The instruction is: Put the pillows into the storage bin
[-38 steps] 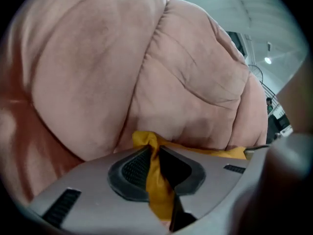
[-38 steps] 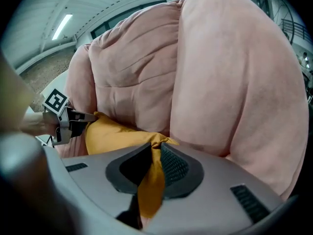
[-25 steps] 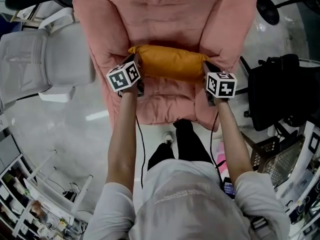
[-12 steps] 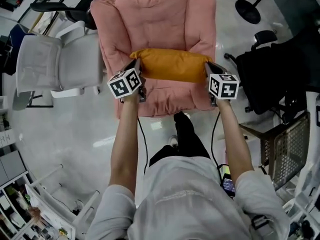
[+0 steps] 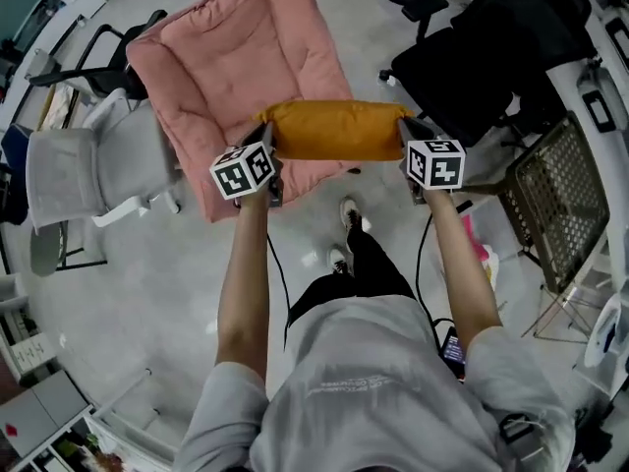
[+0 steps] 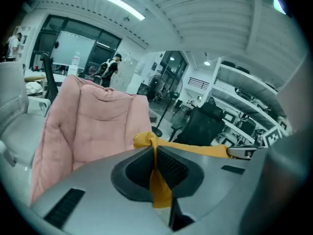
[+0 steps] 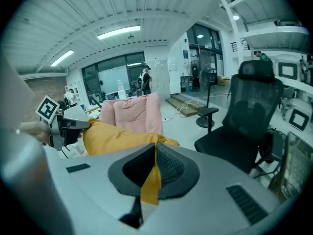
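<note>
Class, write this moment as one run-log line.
left gripper: shut on pillow | right gripper: shut on pillow | pillow: held between both grippers, near pink armchair

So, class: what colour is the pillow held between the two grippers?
The pillow is mustard orange, clearest in the head view.

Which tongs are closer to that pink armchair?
Left. The left tongs hang over the front edge of the pink armchair, gripping the orange pillow; the right tongs hold its other end, off the chair.

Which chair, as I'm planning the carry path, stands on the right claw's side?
The black office chair, beyond the right claw; the pink chair and grey chair stand toward the left claw.
</note>
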`<state>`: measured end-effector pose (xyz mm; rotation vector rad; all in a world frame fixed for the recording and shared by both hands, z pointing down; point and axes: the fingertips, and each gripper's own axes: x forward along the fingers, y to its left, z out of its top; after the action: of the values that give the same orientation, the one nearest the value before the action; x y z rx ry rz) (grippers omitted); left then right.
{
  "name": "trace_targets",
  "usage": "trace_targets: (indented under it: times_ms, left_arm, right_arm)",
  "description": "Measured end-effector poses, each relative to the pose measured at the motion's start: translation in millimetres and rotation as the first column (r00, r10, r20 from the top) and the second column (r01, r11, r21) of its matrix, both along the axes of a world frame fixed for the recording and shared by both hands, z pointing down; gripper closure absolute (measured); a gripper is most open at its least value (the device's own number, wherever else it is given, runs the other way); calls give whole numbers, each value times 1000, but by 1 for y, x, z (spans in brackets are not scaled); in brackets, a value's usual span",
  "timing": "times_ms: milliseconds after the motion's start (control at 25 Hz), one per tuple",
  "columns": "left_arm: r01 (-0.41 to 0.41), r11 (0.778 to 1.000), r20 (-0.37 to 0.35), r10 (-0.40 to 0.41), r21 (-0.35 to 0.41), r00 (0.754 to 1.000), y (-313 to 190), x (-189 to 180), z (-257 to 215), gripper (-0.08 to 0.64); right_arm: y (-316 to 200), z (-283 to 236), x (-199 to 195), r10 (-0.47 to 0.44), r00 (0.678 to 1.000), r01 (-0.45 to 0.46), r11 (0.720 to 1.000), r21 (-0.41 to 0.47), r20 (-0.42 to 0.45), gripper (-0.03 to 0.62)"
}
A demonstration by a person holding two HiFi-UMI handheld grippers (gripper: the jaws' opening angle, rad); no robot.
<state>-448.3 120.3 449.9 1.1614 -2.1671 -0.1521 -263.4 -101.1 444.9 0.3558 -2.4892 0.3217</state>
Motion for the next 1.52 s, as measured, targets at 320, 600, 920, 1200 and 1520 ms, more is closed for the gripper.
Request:
trace_targets:
  times_ms: [320, 600, 920, 1200, 1520]
  left_arm:
    - [-289, 957, -52, 290, 18, 956, -119, 150, 16, 526]
    - [-551, 835, -119, 547, -3, 829, -226, 320, 55, 526]
    - [-714, 700, -213, 697, -7, 685, -313, 516, 114, 526]
    - [-777, 629, -279, 742, -24, 609, -371, 633, 174, 526]
    - [-798, 602, -265, 764, -36, 588, -426, 697, 248, 525]
  right_arm:
    - [-59, 19, 205, 293, 954, -294, 956, -5, -57, 557]
    - [-89, 55, 412, 550, 826, -557, 830, -30, -122, 557]
    - [-112, 115, 621, 704, 678, -730, 679, -81, -209, 557]
    - [-141, 168, 739, 760, 584, -806, 585, -89, -287, 557]
    - [-170, 243, 803, 773, 544, -832, 546, -93, -325, 557]
